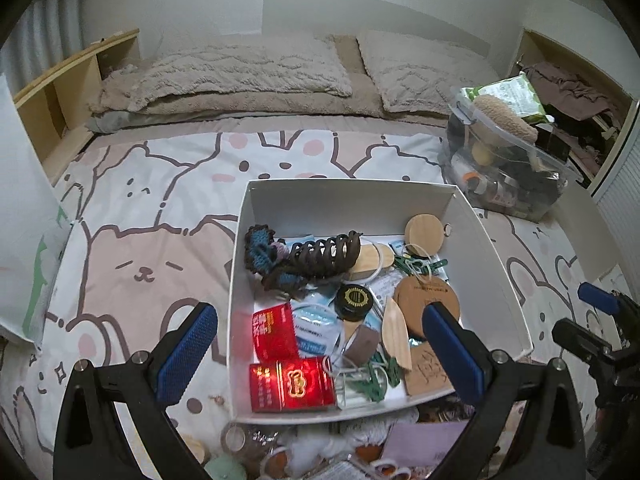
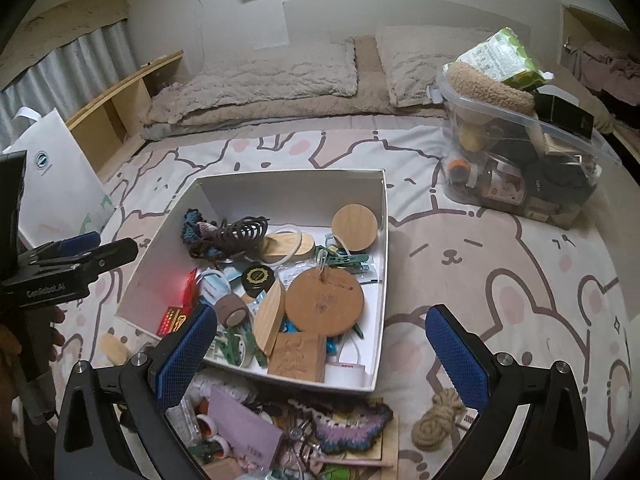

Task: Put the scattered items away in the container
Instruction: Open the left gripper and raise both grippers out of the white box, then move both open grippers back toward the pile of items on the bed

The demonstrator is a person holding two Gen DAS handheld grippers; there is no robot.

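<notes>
Box [image 2: 382,240] is where everything goes, and it sits on the bed just ahead of both tools, already well filled with a hair claw [image 2: 240,230], a cork disc [image 2: 324,302], red packets [image 1: 290,384] and a roll of tape [image 2: 232,310]. Your right gripper [image 2: 322,354] is spread wide and holds nothing, its left finger hanging over the near edge of the box and its right finger out over the quilt [image 2: 520,260]. Your left gripper [image 1: 320,350] is likewise released and empty, straddling the near left part of the box. What remains, as far as I can judge, is the heap lying just short of the near wall: a purple card [image 2: 244,428], a crochet butterfly [image 2: 352,420], small tape rolls, and to the right a coil of rope [image 2: 438,426] alone on the quilt. Take the rope with the right tool, since it lies apart from the clutter and almost under that hand. Come down with the fingers either side of the coil's thick middle, close until it bunches firmly, then lift clear of the box wall before you carry it across. Drop it into the bare far corner instead of onto the pile, so nothing spills. Keep the left tool out of the way meanwhile; the two stand close. Flat pieces such as the card will likely need an edge pinch.
</notes>
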